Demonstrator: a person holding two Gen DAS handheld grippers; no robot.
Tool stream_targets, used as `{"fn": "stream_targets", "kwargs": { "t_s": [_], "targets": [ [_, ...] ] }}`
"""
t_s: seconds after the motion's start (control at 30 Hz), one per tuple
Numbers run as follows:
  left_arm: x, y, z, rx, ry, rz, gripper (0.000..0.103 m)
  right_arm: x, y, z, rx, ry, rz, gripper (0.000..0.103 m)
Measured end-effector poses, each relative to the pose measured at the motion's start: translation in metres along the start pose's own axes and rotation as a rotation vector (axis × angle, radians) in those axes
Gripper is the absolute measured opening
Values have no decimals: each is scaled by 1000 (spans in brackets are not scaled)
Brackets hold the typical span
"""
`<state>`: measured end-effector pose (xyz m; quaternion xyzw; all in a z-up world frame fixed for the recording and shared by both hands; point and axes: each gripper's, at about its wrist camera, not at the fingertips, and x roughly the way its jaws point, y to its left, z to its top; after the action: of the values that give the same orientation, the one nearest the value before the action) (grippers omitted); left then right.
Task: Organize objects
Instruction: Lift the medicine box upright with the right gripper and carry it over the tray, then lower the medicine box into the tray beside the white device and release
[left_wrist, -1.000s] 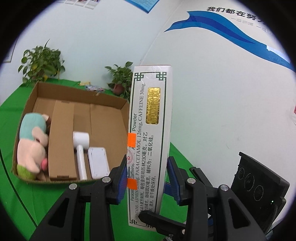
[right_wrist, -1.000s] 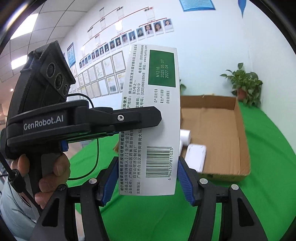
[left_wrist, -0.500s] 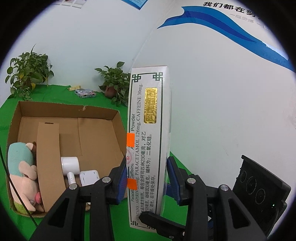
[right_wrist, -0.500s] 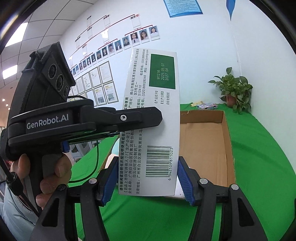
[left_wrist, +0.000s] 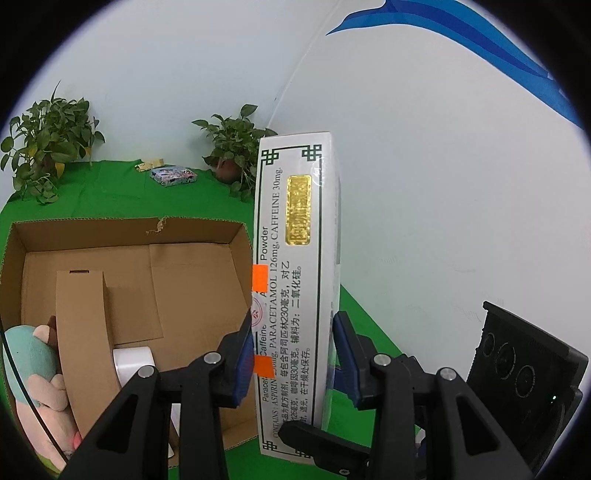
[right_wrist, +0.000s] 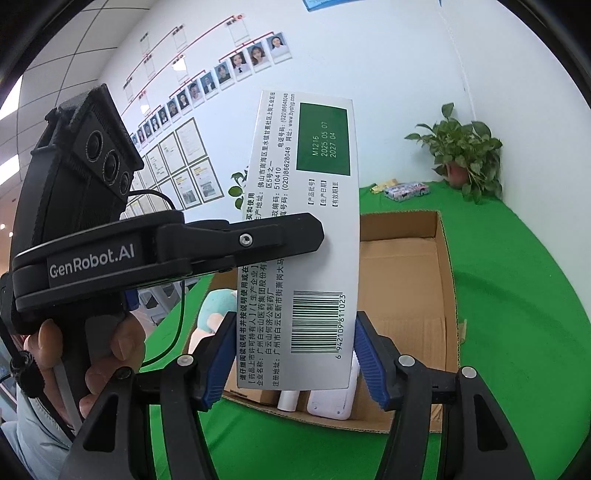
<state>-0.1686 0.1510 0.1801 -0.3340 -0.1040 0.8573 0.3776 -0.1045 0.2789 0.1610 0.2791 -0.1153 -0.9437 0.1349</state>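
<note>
The white medicine box (left_wrist: 295, 295) is held upright in the air by both the left gripper (left_wrist: 293, 358) and the right gripper (right_wrist: 291, 354), each closed on it, above the near edge of the cardboard box (left_wrist: 199, 225). The carrying step seems in hand; next it should be lowered into the free space.

Left view: medicine box (left_wrist: 295, 295) hides cardboard box's (left_wrist: 129, 236) right wall; box's bottom end is behind right tongs (right_wrist: 295, 354), which show here only as a black finger crossing it. Plush toy (left_wrist: 33, 369) cut by the frame's left edge & partly behind the divider (left_wrist: 81, 332). White roll (left_wrist: 133, 362) mostly behind left tongs (left_wrist: 291, 354). Small packet (left_wrist: 173, 175) at surface's (left_wrist: 110, 192) far end: print too small to read. Right view: white device (right_wrist: 328, 402) & roll only peek under medicine box; wall photos too small to tell.
</note>
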Motion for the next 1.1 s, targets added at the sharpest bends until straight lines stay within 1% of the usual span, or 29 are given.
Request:
{"fn": "stream_targets", "kwargs": {
  "t_s": [0.13,0.23,0.43,0.53,0.6,0.77,0.93,1.0,1.1],
  "targets": [
    [29,15,-2,-30,51,4,38,25,-28,-4,40,41,-2,58],
    [54,28,-12,-63,102,2,38,43,-45,-15,65,84,-7,58],
    [108,58,-45,-143,224,11,39,84,-85,-53,139,193,2,58],
    [128,72,-60,-183,263,22,39,108,-105,-70,173,236,5,58],
    [141,84,-70,-220,284,31,39,114,-108,-83,184,255,1,58],
    [164,99,-87,-260,332,43,40,140,-129,-99,210,309,-9,58],
    [180,110,-98,-299,365,49,42,160,-144,-106,217,360,-27,58],
    [184,115,-101,-315,380,51,44,163,-139,-108,194,379,-50,58],
    [184,117,-105,-309,406,64,46,171,-137,-109,170,397,-82,58]
  ]
}}
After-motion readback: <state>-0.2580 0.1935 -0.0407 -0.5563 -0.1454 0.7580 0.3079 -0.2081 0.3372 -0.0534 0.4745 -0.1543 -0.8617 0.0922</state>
